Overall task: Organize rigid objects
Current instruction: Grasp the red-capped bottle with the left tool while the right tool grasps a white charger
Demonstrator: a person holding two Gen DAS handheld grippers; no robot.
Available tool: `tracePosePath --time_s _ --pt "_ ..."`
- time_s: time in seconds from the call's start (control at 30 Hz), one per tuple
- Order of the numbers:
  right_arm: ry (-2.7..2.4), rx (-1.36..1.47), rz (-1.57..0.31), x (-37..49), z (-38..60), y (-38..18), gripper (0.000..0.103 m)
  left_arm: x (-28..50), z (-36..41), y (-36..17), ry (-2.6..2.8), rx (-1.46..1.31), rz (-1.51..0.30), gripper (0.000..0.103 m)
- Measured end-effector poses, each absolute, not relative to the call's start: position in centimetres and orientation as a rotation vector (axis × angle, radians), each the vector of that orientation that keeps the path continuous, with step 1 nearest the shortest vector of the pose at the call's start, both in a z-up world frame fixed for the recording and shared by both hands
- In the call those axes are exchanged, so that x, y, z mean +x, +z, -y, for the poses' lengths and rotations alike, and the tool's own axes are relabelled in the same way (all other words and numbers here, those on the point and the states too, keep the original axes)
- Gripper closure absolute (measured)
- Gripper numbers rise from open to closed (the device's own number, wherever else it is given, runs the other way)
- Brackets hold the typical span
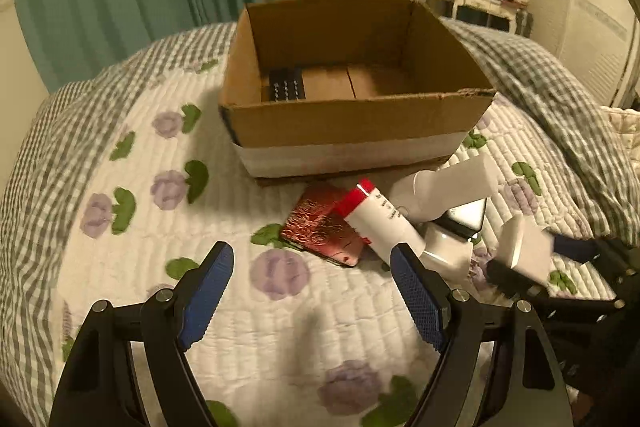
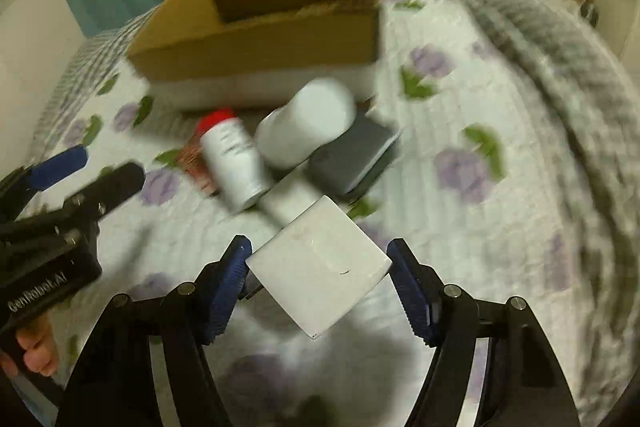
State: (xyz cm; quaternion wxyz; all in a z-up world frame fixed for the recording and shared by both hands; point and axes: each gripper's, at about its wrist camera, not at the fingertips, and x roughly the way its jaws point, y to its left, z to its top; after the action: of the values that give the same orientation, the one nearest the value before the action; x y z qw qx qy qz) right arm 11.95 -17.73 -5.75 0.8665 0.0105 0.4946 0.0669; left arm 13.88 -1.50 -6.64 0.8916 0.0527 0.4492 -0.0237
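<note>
Lying on a quilted bed [image 1: 132, 291] patterned with purple flowers, one pile of rigid things is seen just below one open cardboard box [image 1: 352, 123], which fills the upper middle of the left wrist view. One dark ridged item [image 1: 285, 85] is seen inside the box, at its lower left corner. The pile is made up of one red-capped bottle [image 1: 380, 217], one red patterned case [image 1: 324, 231] under it, one larger white bottle [image 1: 444, 187] to the right, one grey flat device [image 1: 466, 215] beneath that, and further white pieces that cannot be counted apart.

The left claw [image 1: 312, 263] is shown spread wide at the bottom of its frame, with nothing between its two blue pads; only quilt is seen in the gap, and the right pad tip overlaps the bottom end of the red-capped bottle in the picture.

One white block [image 2: 320, 267] is seen between the two pads of the right claw [image 2: 318, 251] at lower centre of the right wrist view. Its left corner is met by the left pad, while the right corner appears to reach the right pad; blur prevents a firm grip from being confirmed. In the left wrist view the same block [image 1: 524, 251] is seen at right, tilted. Part of a hand [image 2: 36, 351] is shown at lower left.
</note>
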Motion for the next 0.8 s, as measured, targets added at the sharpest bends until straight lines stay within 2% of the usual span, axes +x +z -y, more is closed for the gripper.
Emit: tracePosePath --time_s 0.43,0.5,0.57,0.7,0.8 --pt "0.06 0.041 -1.011 15.2 20.0 -6.7 0.033 19.6 4.5 -11.5 -0.172 0.033 -1.086 0.025" --pt "0.072 0.064 -1.011 15.7 19.9 -7.0 0.033 20.2 4.6 -12.1 -0.209 0.012 -1.113 0.047" --pt "0.085 0.078 -1.013 16.2 19.7 -7.2 0.033 20.3 4.9 -12.2 -0.235 0.016 -1.111 0.055" --pt "0.074 0.06 -1.011 15.9 20.0 -7.0 0.033 19.1 5.0 -11.1 -0.226 0.044 -1.089 0.062" --pt "0.073 0.068 -0.991 15.0 20.5 -6.0 0.033 18.0 4.4 -9.6 -0.216 0.037 -1.064 0.063"
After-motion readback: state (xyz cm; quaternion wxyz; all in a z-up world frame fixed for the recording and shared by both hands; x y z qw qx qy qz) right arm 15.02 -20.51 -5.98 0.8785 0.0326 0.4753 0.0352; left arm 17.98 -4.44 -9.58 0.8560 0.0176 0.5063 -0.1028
